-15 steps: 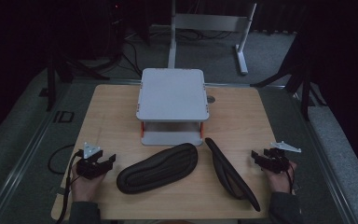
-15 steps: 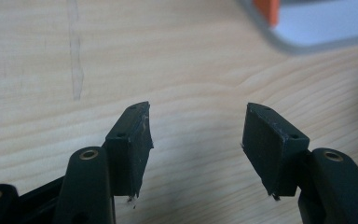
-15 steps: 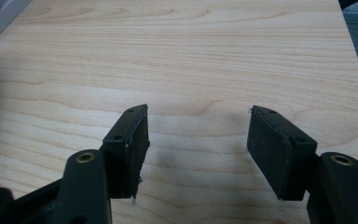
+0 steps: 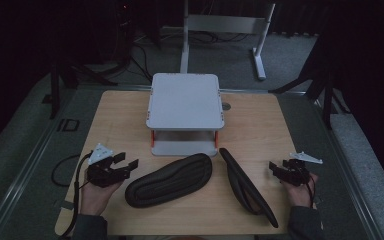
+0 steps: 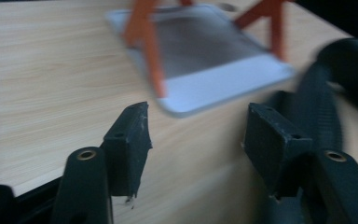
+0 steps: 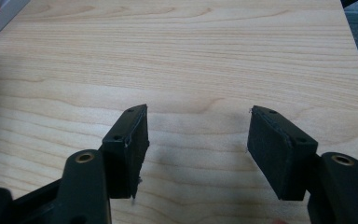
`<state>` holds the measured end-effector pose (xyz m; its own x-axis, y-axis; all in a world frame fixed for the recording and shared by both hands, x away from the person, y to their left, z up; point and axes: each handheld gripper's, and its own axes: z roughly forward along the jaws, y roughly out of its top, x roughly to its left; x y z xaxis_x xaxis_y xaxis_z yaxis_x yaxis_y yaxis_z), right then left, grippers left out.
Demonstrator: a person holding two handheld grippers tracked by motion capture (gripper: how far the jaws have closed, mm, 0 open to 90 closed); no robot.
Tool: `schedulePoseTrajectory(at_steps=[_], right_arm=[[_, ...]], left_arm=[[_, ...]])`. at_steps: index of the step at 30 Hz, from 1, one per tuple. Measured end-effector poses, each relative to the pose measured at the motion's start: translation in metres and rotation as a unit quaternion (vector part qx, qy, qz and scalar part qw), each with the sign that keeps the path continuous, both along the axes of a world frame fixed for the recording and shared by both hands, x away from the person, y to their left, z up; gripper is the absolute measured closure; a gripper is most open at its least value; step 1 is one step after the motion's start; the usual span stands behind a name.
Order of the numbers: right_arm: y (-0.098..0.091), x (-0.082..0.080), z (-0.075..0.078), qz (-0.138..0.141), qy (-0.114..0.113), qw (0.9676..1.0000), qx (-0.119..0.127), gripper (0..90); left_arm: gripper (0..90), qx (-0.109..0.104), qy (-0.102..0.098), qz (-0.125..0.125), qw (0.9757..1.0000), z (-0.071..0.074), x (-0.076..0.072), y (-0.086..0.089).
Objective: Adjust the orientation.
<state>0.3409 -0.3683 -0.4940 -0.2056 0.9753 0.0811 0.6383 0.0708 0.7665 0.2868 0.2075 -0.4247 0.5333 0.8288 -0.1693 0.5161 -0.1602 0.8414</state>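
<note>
Two black shoes lie on the wooden table (image 4: pixel 250 125). One shoe (image 4: pixel 170 180) rests sole up at the front centre; the other shoe (image 4: pixel 247 187) lies on its side to its right. A hand holds my left gripper (image 4: pixel 127 160) open just left of the sole-up shoe, apart from it. In the left gripper view, my left gripper (image 5: pixel 198 121) has nothing between its jaws, and the black shoe (image 5: pixel 335 88) is at the right. My right gripper (image 4: pixel 275 170) is open beside the tilted shoe. The right gripper view has my right gripper (image 6: pixel 198 121) over bare wood.
A grey two-level stand (image 4: pixel 185 100) with orange legs stands mid-table, behind the shoes; its lower plate (image 5: pixel 214 70) is ahead of the left jaws. A metal frame (image 4: pixel 225 25) stands on the floor beyond. Table edges lie close to both hands.
My left gripper has shifted slightly toward the sole-up shoe, and its view is blurred by motion. The right gripper and both shoes have stayed put.
</note>
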Motion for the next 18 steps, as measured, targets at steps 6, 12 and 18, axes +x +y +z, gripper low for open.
schedulePoseTrajectory(at_steps=[6, 12, 18], right_arm=[[-0.001, 0.0, 0.0, -0.001, -0.001, 1.0, 0.001, 37.6], [0.0, 0.0, 0.0, 0.002, 0.0, 1.0, -0.002, 37.4], [0.0, 0.0, 0.0, 0.002, 0.0, 1.0, -0.002, 37.3]], left_arm=[[35.0, -0.016, 0.026, -0.056, 0.998, -0.012, -0.004, -0.012], [29.7, -0.007, 0.043, -0.077, 0.9961, -0.023, -0.006, -0.016], [29.4, -0.006, 0.062, -0.085, 0.9944, -0.035, -0.008, -0.02]])
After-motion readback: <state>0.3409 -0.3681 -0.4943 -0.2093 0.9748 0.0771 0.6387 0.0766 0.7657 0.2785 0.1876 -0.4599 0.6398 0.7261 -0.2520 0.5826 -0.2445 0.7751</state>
